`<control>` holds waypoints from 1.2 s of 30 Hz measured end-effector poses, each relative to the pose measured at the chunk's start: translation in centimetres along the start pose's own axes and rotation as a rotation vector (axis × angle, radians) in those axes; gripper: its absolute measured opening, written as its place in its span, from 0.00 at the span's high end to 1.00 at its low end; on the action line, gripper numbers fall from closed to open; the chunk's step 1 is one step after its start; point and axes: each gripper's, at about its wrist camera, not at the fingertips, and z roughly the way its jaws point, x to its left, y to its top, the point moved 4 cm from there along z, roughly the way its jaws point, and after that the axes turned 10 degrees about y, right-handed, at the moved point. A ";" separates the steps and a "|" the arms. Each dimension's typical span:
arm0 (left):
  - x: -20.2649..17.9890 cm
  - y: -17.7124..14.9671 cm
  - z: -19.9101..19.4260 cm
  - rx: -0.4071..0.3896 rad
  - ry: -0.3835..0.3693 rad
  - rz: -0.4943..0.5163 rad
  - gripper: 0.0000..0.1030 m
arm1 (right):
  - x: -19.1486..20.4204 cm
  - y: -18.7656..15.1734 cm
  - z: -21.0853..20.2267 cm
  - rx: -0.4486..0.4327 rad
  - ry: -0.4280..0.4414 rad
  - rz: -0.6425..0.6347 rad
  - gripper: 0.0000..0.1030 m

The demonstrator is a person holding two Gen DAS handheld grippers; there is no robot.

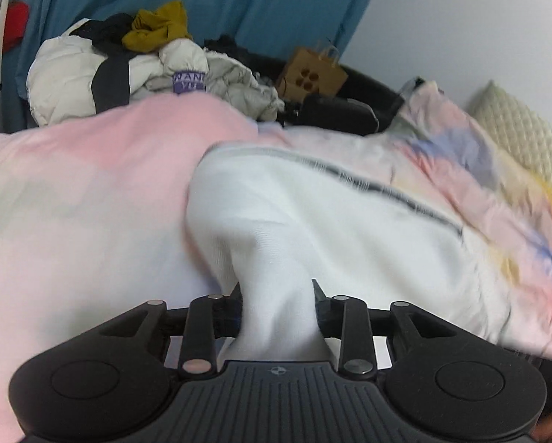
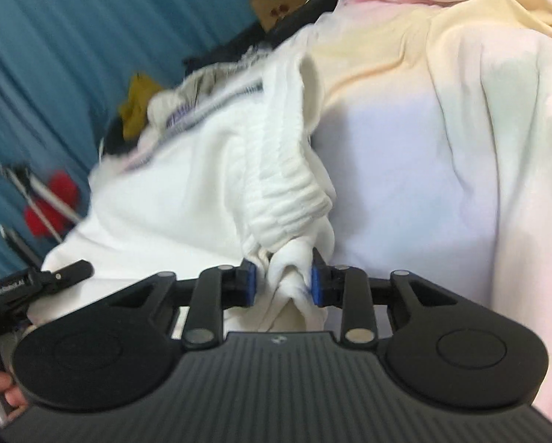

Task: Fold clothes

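Observation:
A white garment (image 1: 312, 214) with a dark stripe along one edge lies spread over the bed. In the left wrist view, a bunched fold of it rises between the fingers of my left gripper (image 1: 279, 295), which is shut on it. In the right wrist view, my right gripper (image 2: 281, 277) has its blue pads (image 2: 317, 284) pressed on a twisted wad of the same white garment (image 2: 202, 184), just below its ribbed band (image 2: 287, 184). The cloth hides the left gripper's pads.
The bed wears a pastel pink, yellow and blue cover (image 1: 72, 184). Behind it sit a pile of clothes (image 1: 128, 70), a brown paper bag (image 1: 312, 74) and a blue curtain (image 1: 257, 0). A textured pillow (image 1: 523, 140) lies far right. A person's hand (image 2: 2, 398) shows at the lower left edge.

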 end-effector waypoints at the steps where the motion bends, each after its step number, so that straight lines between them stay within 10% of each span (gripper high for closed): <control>1: 0.1 -0.1 -0.4 -0.001 0.006 0.012 0.63 | -0.2 0.3 -0.3 -0.001 0.008 0.027 0.67; 10: -0.2 1.7 -10.9 -0.055 0.069 0.082 0.52 | 5.0 -0.6 -7.7 -0.051 -0.050 -0.064 0.63; 21: -2.6 0.3 -30.1 -0.251 0.081 0.126 0.00 | 15.6 -2.2 -18.5 -0.176 0.012 -0.312 0.63; 28: -1.9 -3.7 -37.9 -0.307 0.152 0.178 0.00 | 18.7 -5.4 -21.6 -0.222 0.010 -0.409 0.63; 34: -0.5 -6.4 -39.4 -0.340 0.232 0.189 0.00 | 19.9 -7.4 -21.8 -0.282 0.009 -0.464 0.14; 36: 0.1 -6.9 -39.1 -0.349 0.254 0.182 0.00 | 19.9 -7.9 -21.2 -0.288 0.003 -0.465 0.16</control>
